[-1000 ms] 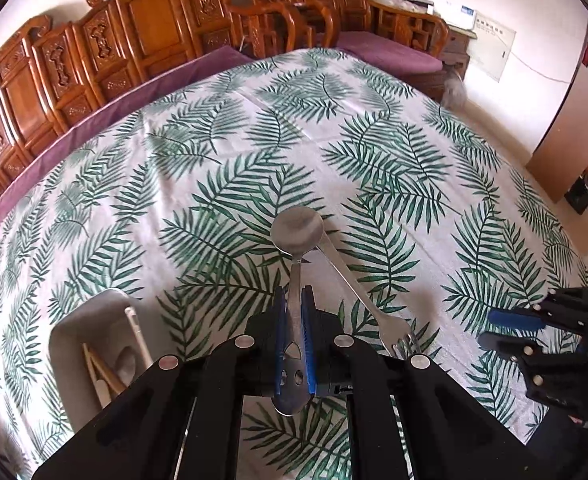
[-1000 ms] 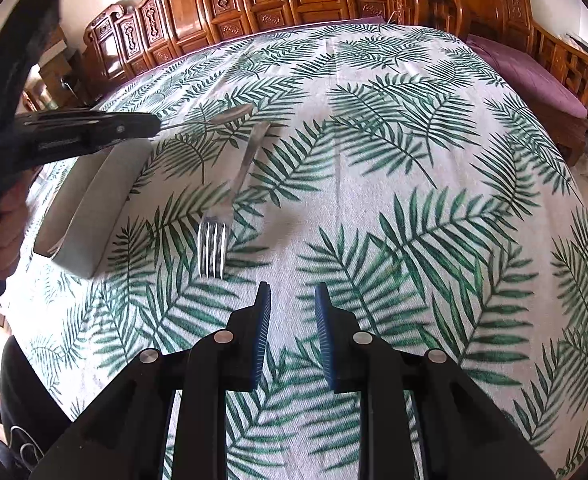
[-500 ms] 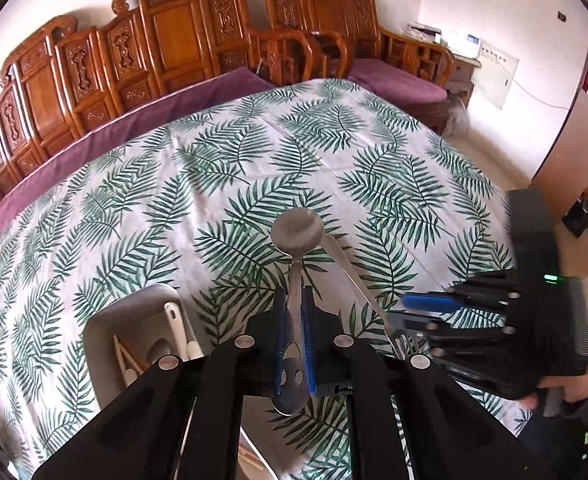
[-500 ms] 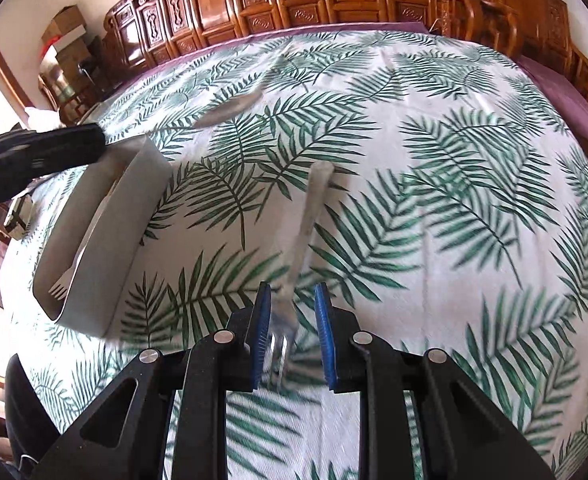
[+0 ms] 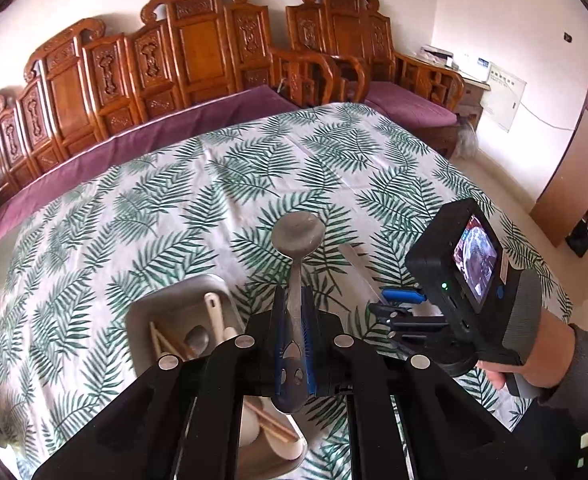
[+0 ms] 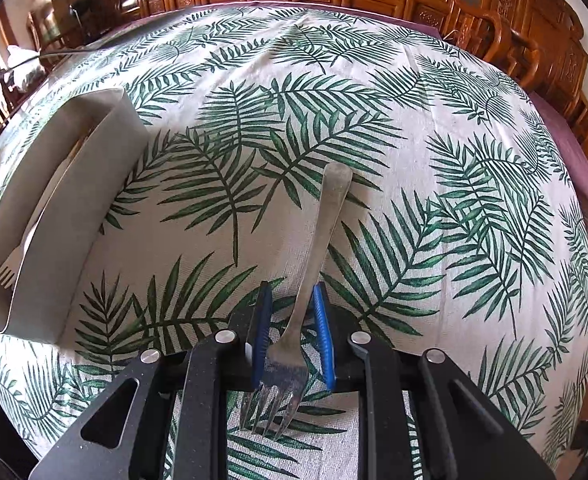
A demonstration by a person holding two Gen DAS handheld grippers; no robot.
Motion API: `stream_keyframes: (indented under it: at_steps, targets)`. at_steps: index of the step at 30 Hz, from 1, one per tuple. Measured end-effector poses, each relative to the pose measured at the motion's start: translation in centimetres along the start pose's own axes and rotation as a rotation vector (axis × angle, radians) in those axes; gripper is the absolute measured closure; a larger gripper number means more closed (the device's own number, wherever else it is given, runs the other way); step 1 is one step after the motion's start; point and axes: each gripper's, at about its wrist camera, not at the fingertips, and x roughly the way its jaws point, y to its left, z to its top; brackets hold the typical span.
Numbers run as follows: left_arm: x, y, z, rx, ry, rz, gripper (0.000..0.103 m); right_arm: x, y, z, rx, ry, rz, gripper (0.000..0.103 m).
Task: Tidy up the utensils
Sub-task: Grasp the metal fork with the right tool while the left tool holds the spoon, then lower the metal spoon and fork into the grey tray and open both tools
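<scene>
- The right hand-held gripper [image 6: 292, 328] has just been narrowing its jaws around the neck of the fork [image 6: 314, 276]. The blue pads stand close on both sides, but I cannot tell if they press it yet.
- The fork lies flat on the table [image 6: 434, 140]; a second ago this gripper was only near its tines.
- The left hand-held gripper [image 5: 293, 332] holds the spoon [image 5: 296, 248] tightly by its handle and has come above the grey tray [image 5: 146, 316] — earlier the tray was off to the side.
- So, in my judgement, the spoon is nearly ready to drop, and the fork follows after a firm grasp.
</scene>
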Motion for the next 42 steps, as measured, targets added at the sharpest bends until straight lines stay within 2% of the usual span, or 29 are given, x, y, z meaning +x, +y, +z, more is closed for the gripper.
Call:
stream_keyframes:
  at_steps: [1, 9, 20, 22, 30, 35, 42]
  targets:
    - [-0.3, 0.3, -0.1, -0.005, -0.004, 0.006, 0.096, 0.0, -0.2, 0.1, 0.003, 0.003, -0.007, 0.091]
    - [-1.7, 2.5, -1.6, -0.047, -0.01, 0.034, 0.096, -0.7, -0.1, -0.6, 0.006, 0.025, -0.013, 0.095]
    - [-2.2, 5.7, -4.1, -0.121, -0.003, 0.072, 0.096, -5.5, 0.7, -0.8, 0.016, -0.067, 0.041, 0.095]
    - [-1.9, 6.3, -4.5, -0.137, 0.004, 0.071, 0.103, -6.6, 1.5, -0.2, 0.008, -0.089, 0.065, 0.095]
    - [-0.8, 7.5, -5.5, -0.165, 0.021, 0.077, 0.103, -9.6, 6.6, 1.8, -0.065, -0.15, 0.152, 0.095]
    - [-1.9, 8.8, -5.9, -0.202, 0.001, 0.079, 0.103, -11.1, 9.4, 3.1, -0.087, -0.176, 0.221, 0.095]
    - [-4.4, 11.1, -7.1, -0.257, -0.034, 0.091, 0.103, -10.0, 12.9, 4.8, -0.082, -0.153, 0.303, 0.095]
